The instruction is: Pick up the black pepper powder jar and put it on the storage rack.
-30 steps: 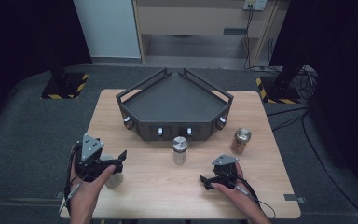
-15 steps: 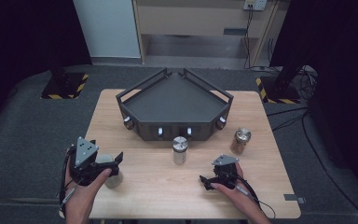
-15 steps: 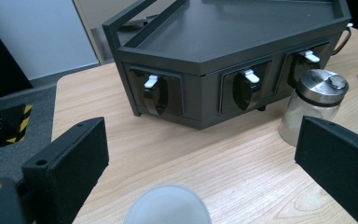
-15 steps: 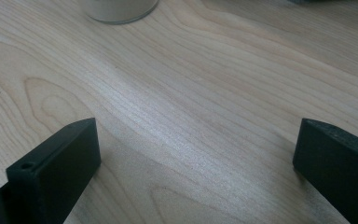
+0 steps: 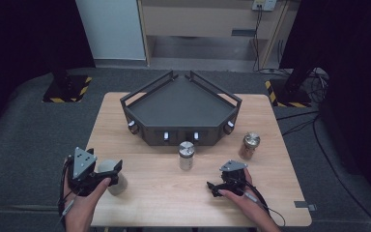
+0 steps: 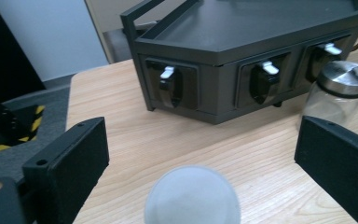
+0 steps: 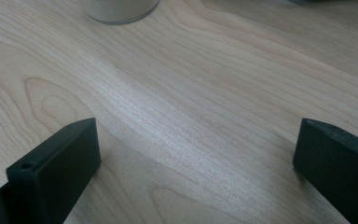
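Note:
A low jar with a frosted white lid (image 6: 192,196) stands between the jaws of my left gripper (image 6: 203,140), which is open and not touching it. In the high view this jar (image 5: 116,183) sits near the table's front left, with the left gripper (image 5: 107,170) around its top. My right gripper (image 5: 212,188) rests low at the front right. It is open (image 7: 196,144) over bare wood with nothing between its jaws. The base of a jar (image 7: 120,10) shows at the top edge of its view.
A black angular rack (image 5: 181,108) with knobs along its front takes up the table's far middle. A clear jar with a silver lid (image 5: 186,155) stands just before it, and a brown jar (image 5: 249,146) to its right. The table's wooden front edge (image 5: 174,220) lies close to both hands.
My left gripper has drawn back a little to the left and toward the front edge, so the white-lidded jar now shows between its jaws. The right gripper has stayed put.

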